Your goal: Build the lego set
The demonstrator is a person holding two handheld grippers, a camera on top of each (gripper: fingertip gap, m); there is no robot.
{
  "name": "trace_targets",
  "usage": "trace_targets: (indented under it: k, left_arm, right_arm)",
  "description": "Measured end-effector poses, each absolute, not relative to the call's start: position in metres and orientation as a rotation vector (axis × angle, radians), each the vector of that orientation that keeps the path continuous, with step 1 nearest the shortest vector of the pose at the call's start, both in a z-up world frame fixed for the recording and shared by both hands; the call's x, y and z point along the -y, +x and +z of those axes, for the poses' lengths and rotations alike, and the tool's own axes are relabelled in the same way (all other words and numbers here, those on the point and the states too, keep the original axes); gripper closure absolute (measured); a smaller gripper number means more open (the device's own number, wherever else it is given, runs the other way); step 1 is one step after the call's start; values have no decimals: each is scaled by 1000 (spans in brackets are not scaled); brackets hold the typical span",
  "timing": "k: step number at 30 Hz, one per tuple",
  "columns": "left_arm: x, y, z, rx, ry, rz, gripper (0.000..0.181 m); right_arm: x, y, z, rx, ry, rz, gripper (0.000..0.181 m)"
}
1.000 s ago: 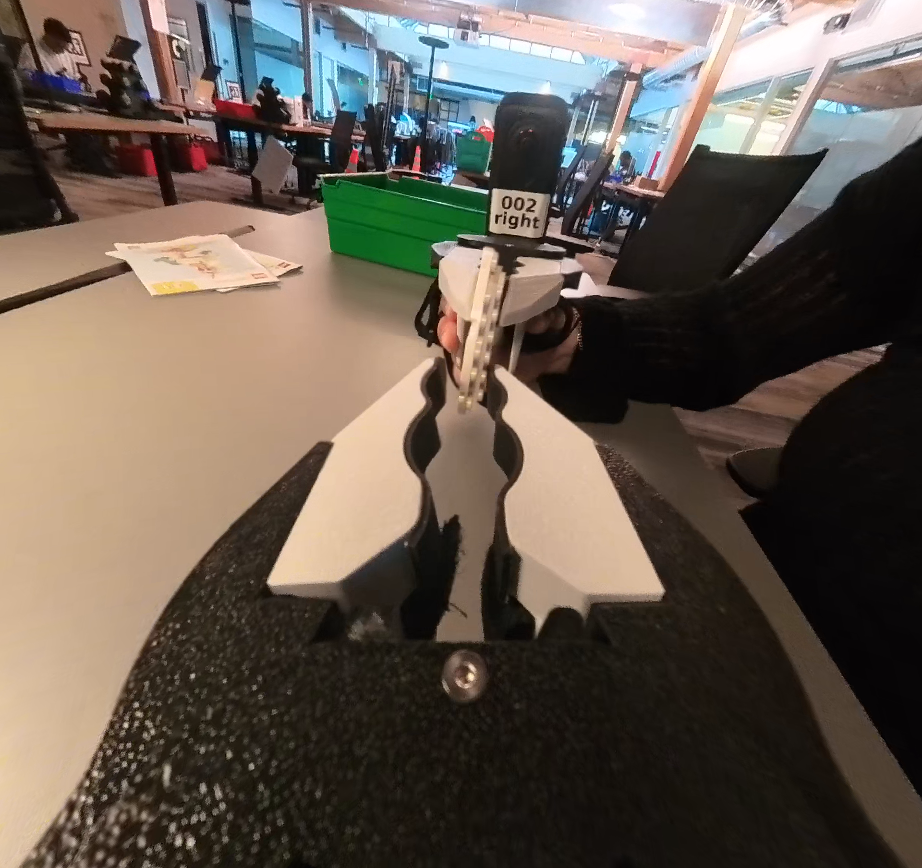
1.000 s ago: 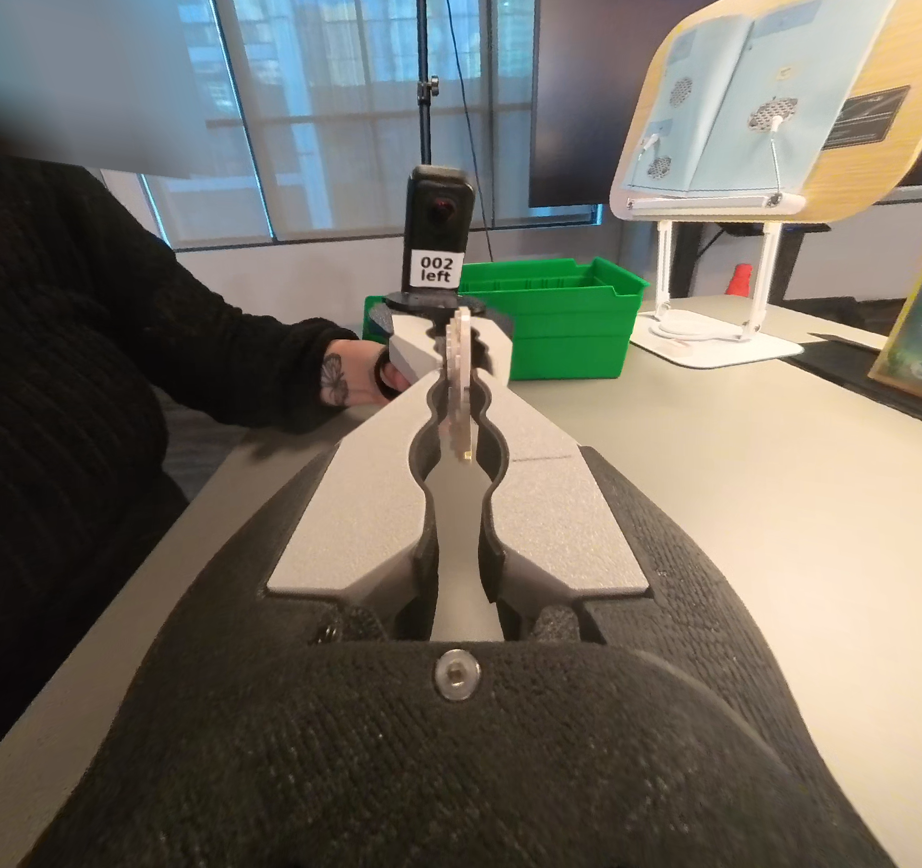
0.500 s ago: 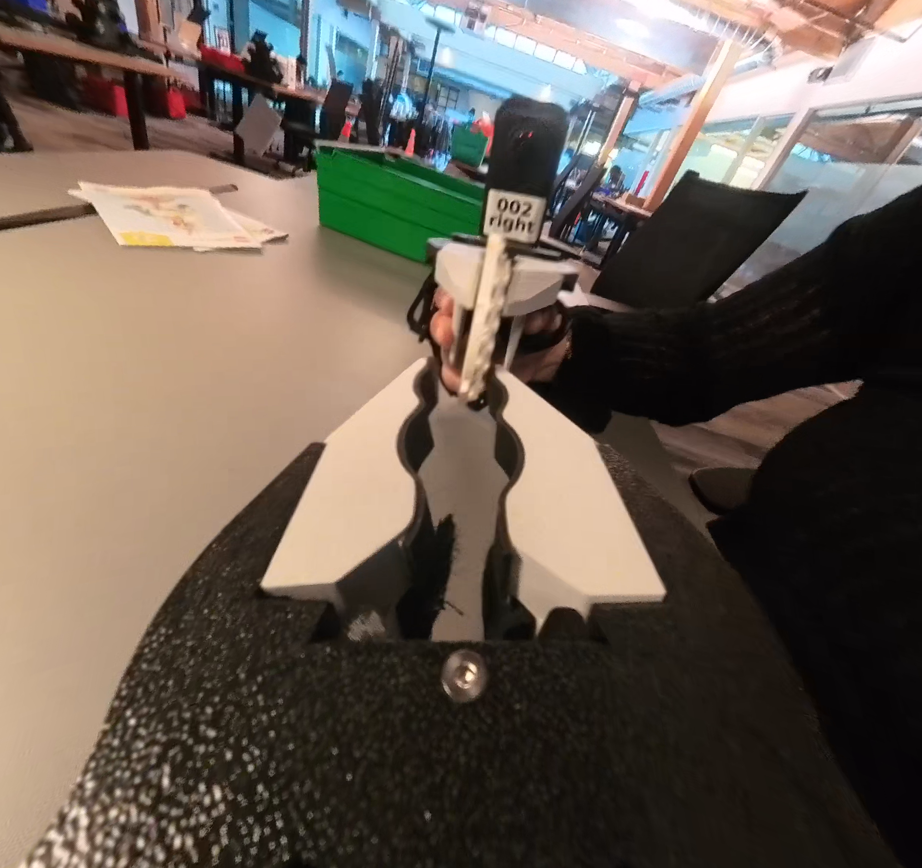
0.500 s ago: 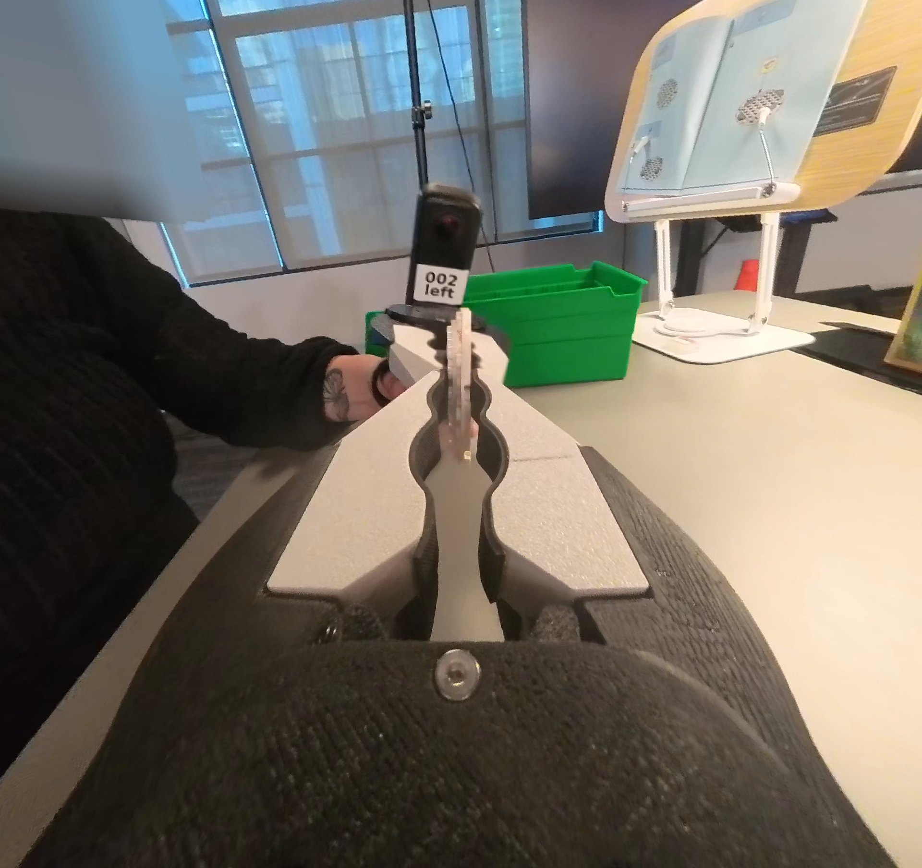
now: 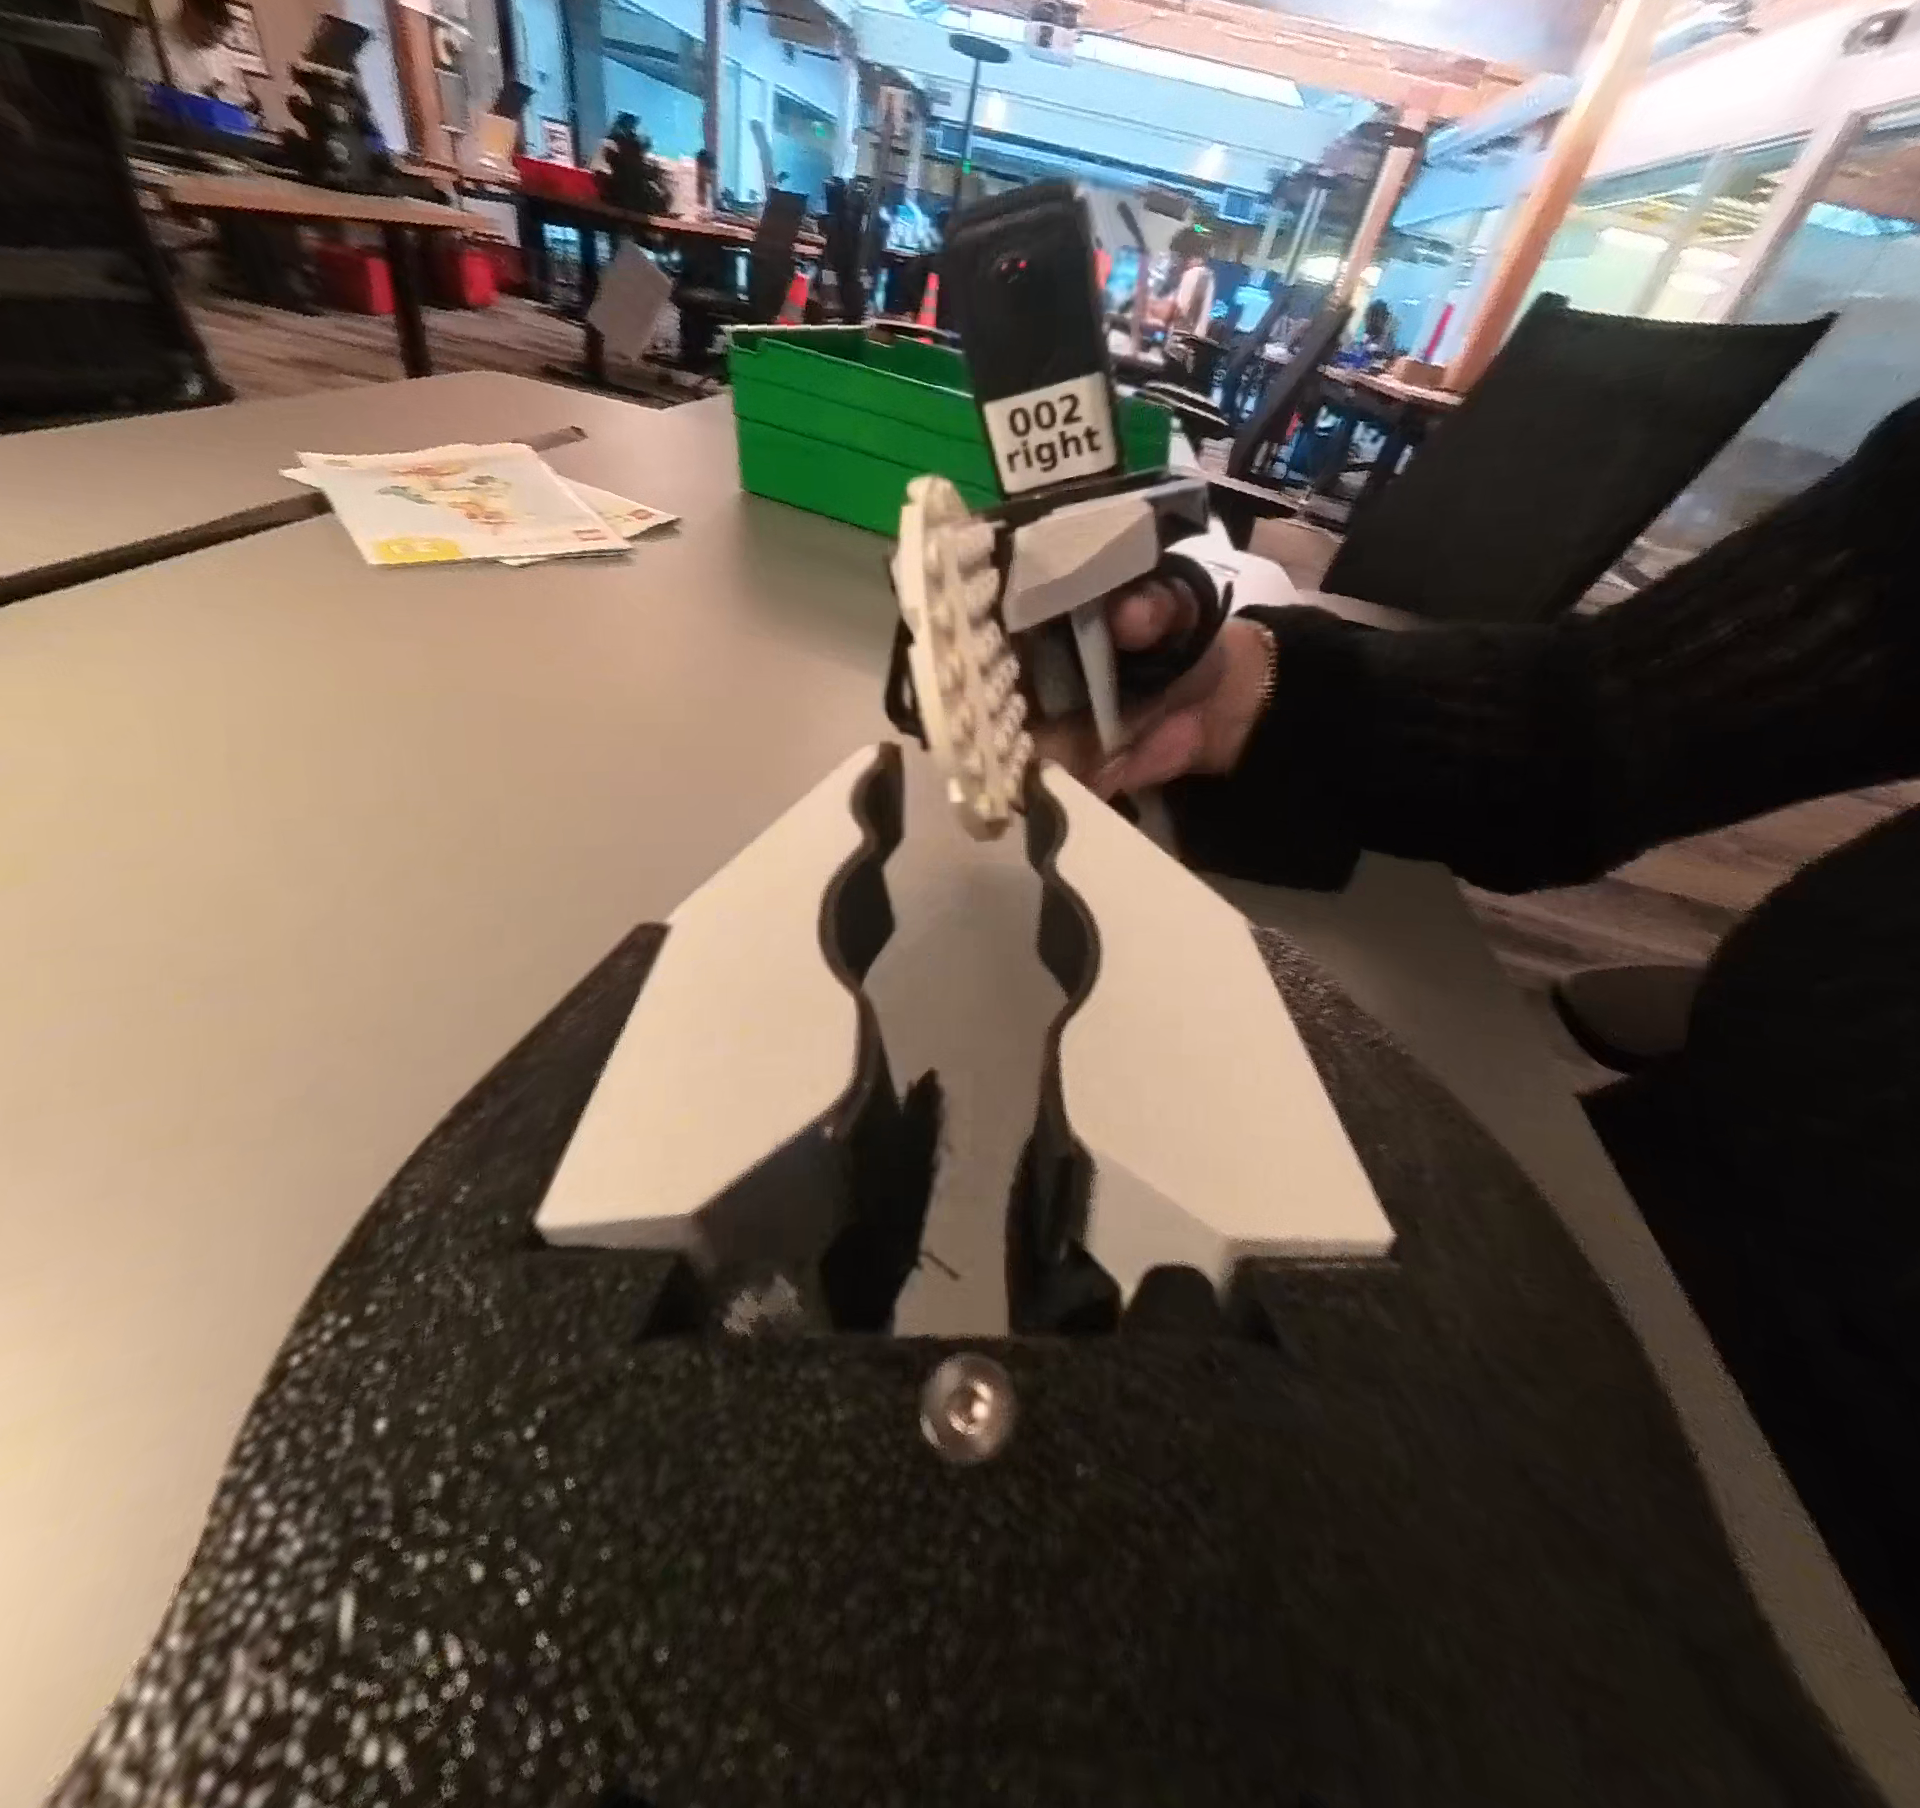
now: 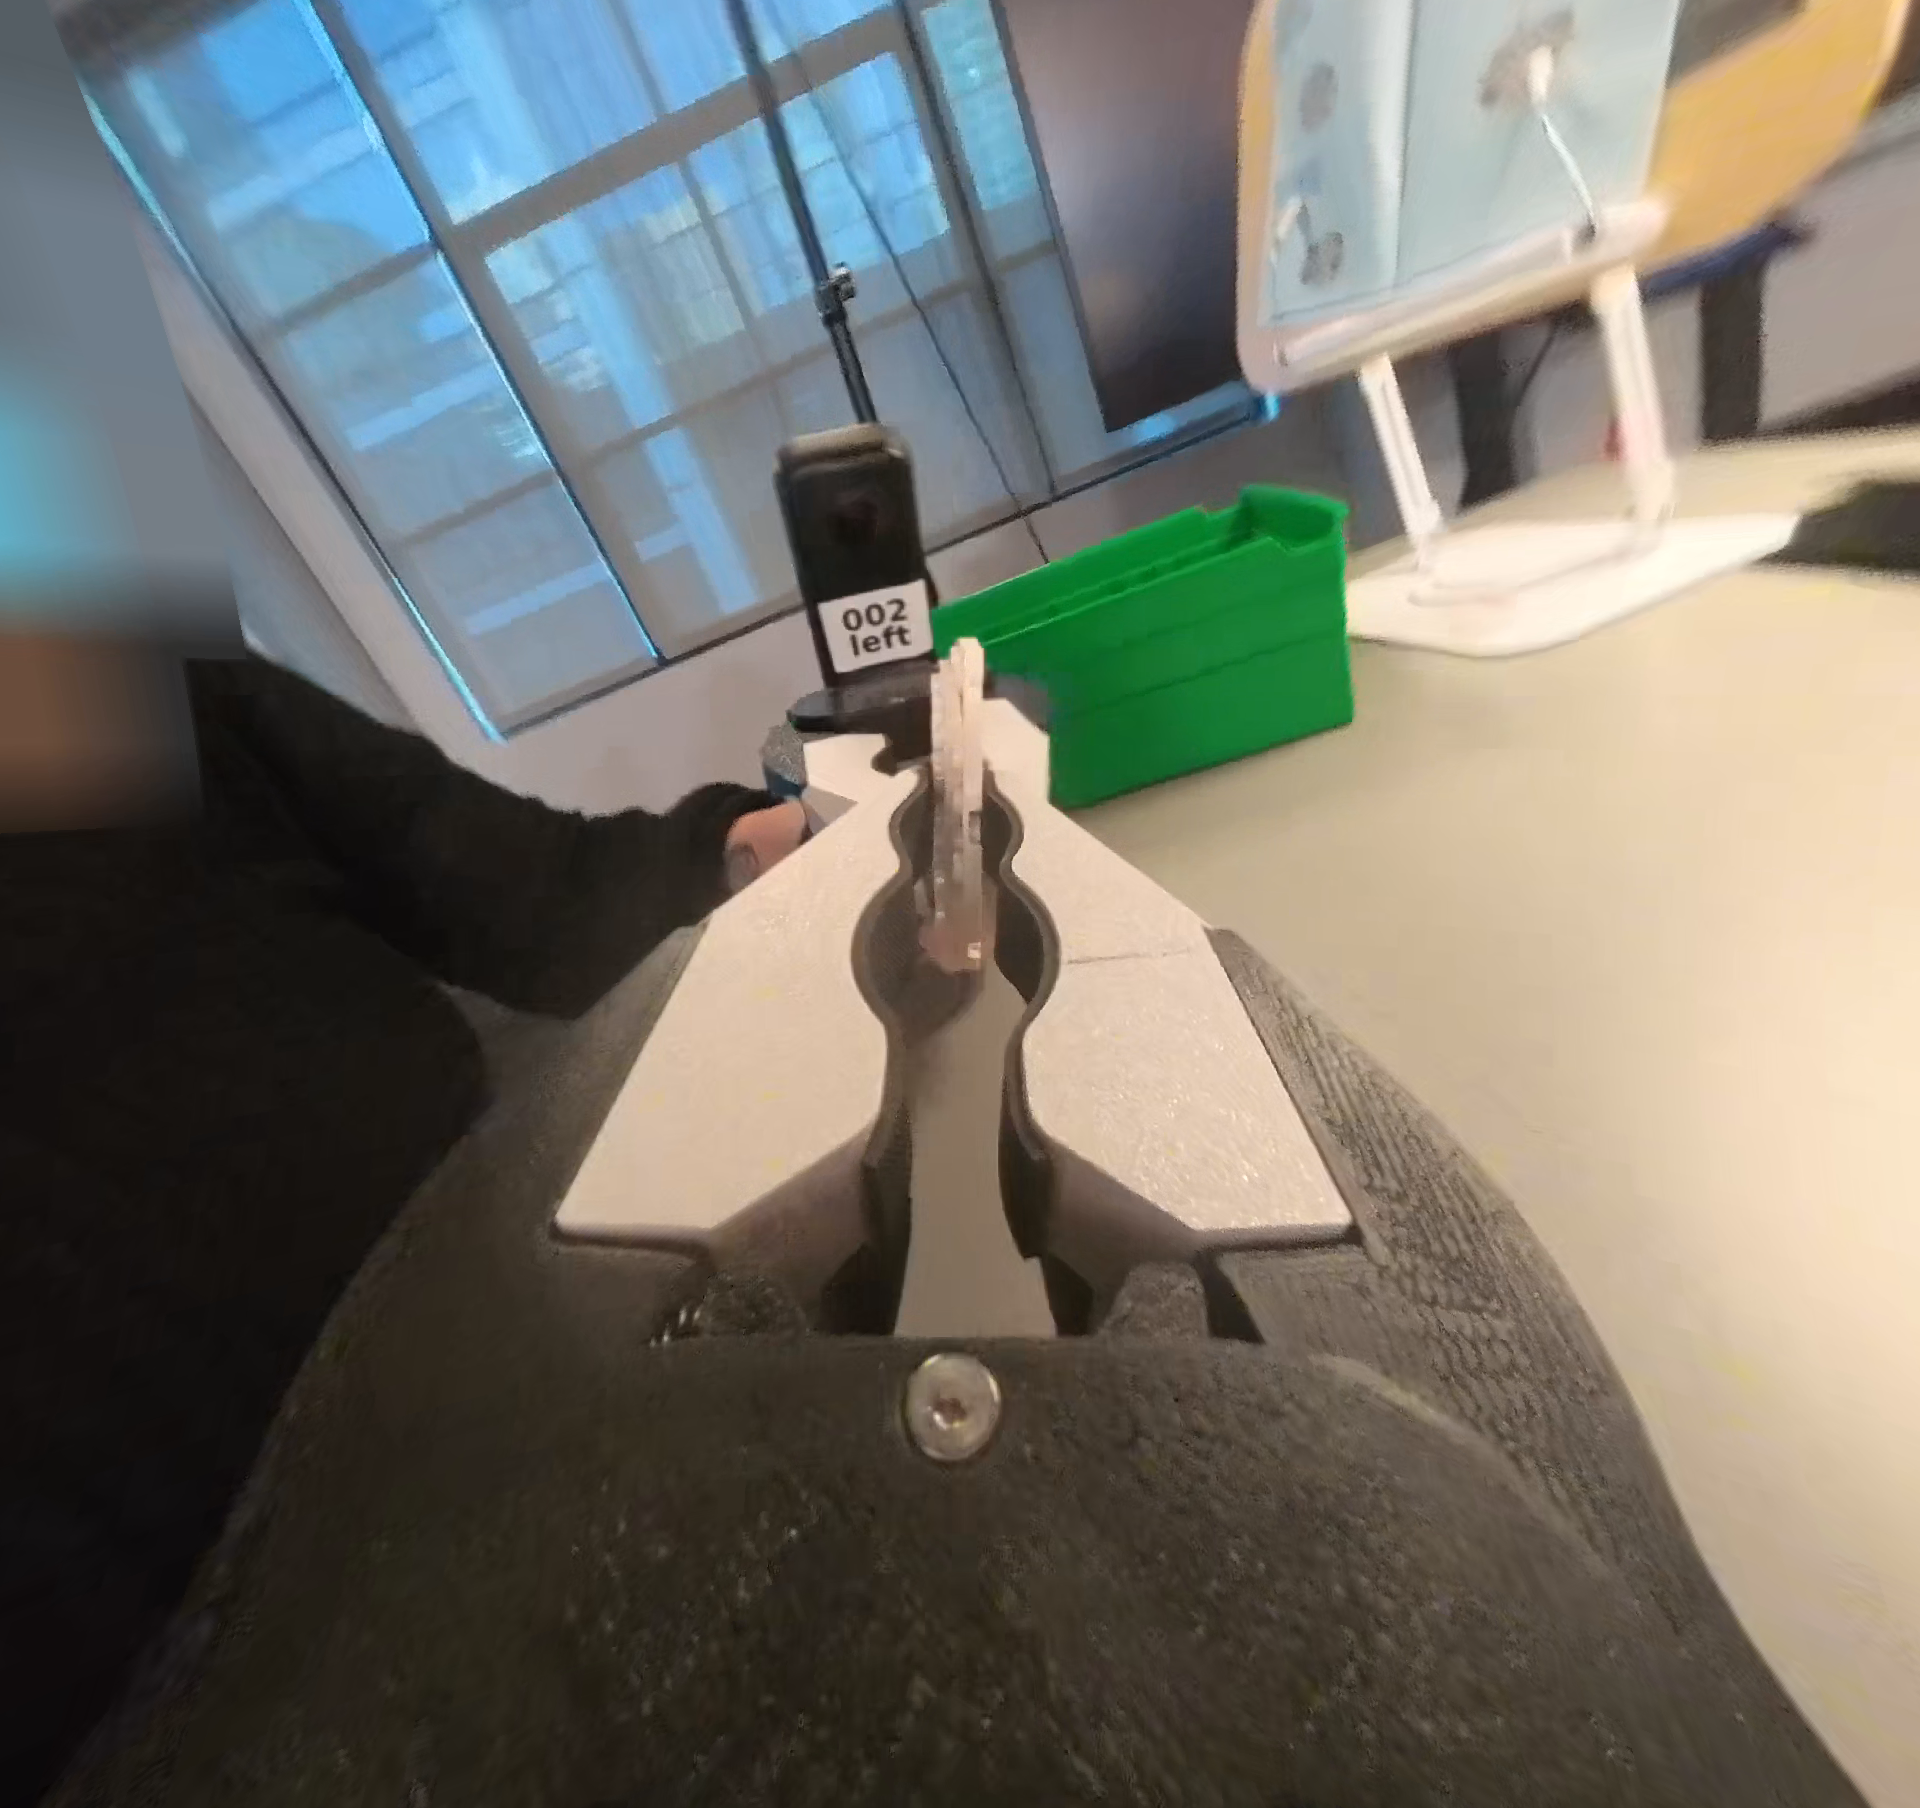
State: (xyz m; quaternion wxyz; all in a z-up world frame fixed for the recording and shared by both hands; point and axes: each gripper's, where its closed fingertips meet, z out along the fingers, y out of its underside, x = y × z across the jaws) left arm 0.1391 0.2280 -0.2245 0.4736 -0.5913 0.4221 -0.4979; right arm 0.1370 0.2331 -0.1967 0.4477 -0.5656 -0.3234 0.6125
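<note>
While my right gripper (image 6: pixel 951 823) is clamped on the white lego plate (image 5: pixel 966 662), its long axis runs down and toward my left gripper (image 5: pixel 961 792), whose jaws stand apart with the plate's lower tip just between their ends (touching or not, I cannot tell). Both hang above the bare grey worktop (image 5: pixel 416 771). 1 green bin (image 6: pixel 1195 657) sits behind, paper booklets (image 5: pixel 468 506) off to the left, and an open-plan office beyond.

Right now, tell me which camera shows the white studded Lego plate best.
The left wrist view: the white studded Lego plate shows its studded face, tilted, pinched in the right gripper. The right wrist view shows it only edge-on, a thin, blurred sliver between the fingers.
</note>
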Motion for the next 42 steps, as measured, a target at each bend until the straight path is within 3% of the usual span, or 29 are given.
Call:
trace_targets:
  k: [3,7,12,17,22,24,27,28,30,34,42]
  left_arm:
    - [-229,135,-216,-962,-1446,-1348,156]
    - [-232,130,-215,-893,-1490,-1504,178]
    - [-251,120,-210,-642,-1569,-1649,179]
    - [-265,110,-206,-304,-1610,-1958,178]
    - [-266,114,-219,-135,-1681,-2171,179]
    - [-264,118,-224,-121,-1721,-2207,179]
    - [-262,120,-225,-111,-1725,-2241,178]
    - [-262,119,-223,-110,-1712,-2243,178]
    - [-267,119,-226,-133,-1716,-2119,172]
    - [-271,121,-240,-338,-1801,-1758,123]
    - [-299,85,-218,-328,-1643,-1353,131]
  right_arm:
    - [-233,138,-204,706,-1538,1727,175]
    - [-236,140,-205,673,-1556,1747,173]
    - [-253,149,-196,645,-1481,1534,149]
    - [-268,153,-212,994,-1293,594,120]
    - [-270,145,-222,1356,-763,-501,121]
    - [-268,137,-224,1387,-601,-674,134]
    - [-260,129,-218,1370,-527,-693,155]
    - [-260,128,-219,1376,-539,-685,171]
    - [-263,129,-225,1402,-619,-613,174]
    - [-274,133,-254,1481,-929,-262,174]
    - [-264,133,-253,1412,-1177,239,175]
